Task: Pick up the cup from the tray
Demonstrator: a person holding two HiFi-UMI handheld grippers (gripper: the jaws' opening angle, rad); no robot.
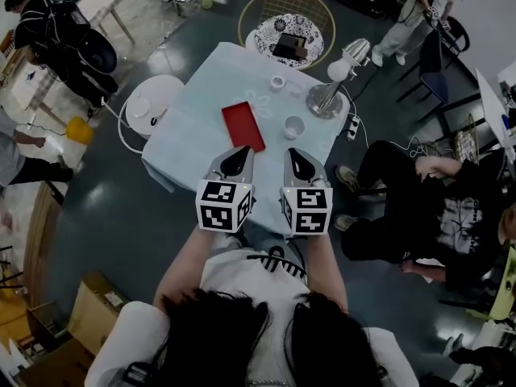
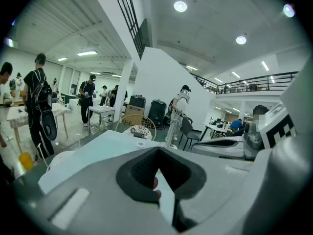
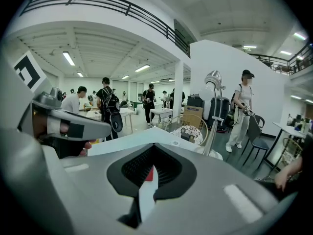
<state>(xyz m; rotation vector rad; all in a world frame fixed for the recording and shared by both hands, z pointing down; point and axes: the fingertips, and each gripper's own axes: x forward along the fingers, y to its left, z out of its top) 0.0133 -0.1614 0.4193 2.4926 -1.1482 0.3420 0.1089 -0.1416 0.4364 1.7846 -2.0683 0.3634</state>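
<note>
A white cup [image 1: 294,126] stands on the pale blue tablecloth [image 1: 201,111], just right of a flat red tray [image 1: 243,125] that has nothing on it. My left gripper [image 1: 239,155] hovers at the table's near edge, below the tray's near end, jaws pressed together and holding nothing. Beside it, my right gripper [image 1: 297,156] is also shut and holds nothing, a short way in front of the cup. In the right gripper view, a strip of the red tray [image 3: 149,173] shows through the slit between the jaws. A red sliver of tray [image 2: 155,182] also shows in the left gripper view.
A silver desk lamp [image 1: 329,95] stands at the table's far right, with a small tape roll [image 1: 278,82] left of it. A wicker chair [image 1: 286,27] sits behind the table and a white round stool [image 1: 153,99] to its left. A seated person [image 1: 419,192] is close on the right.
</note>
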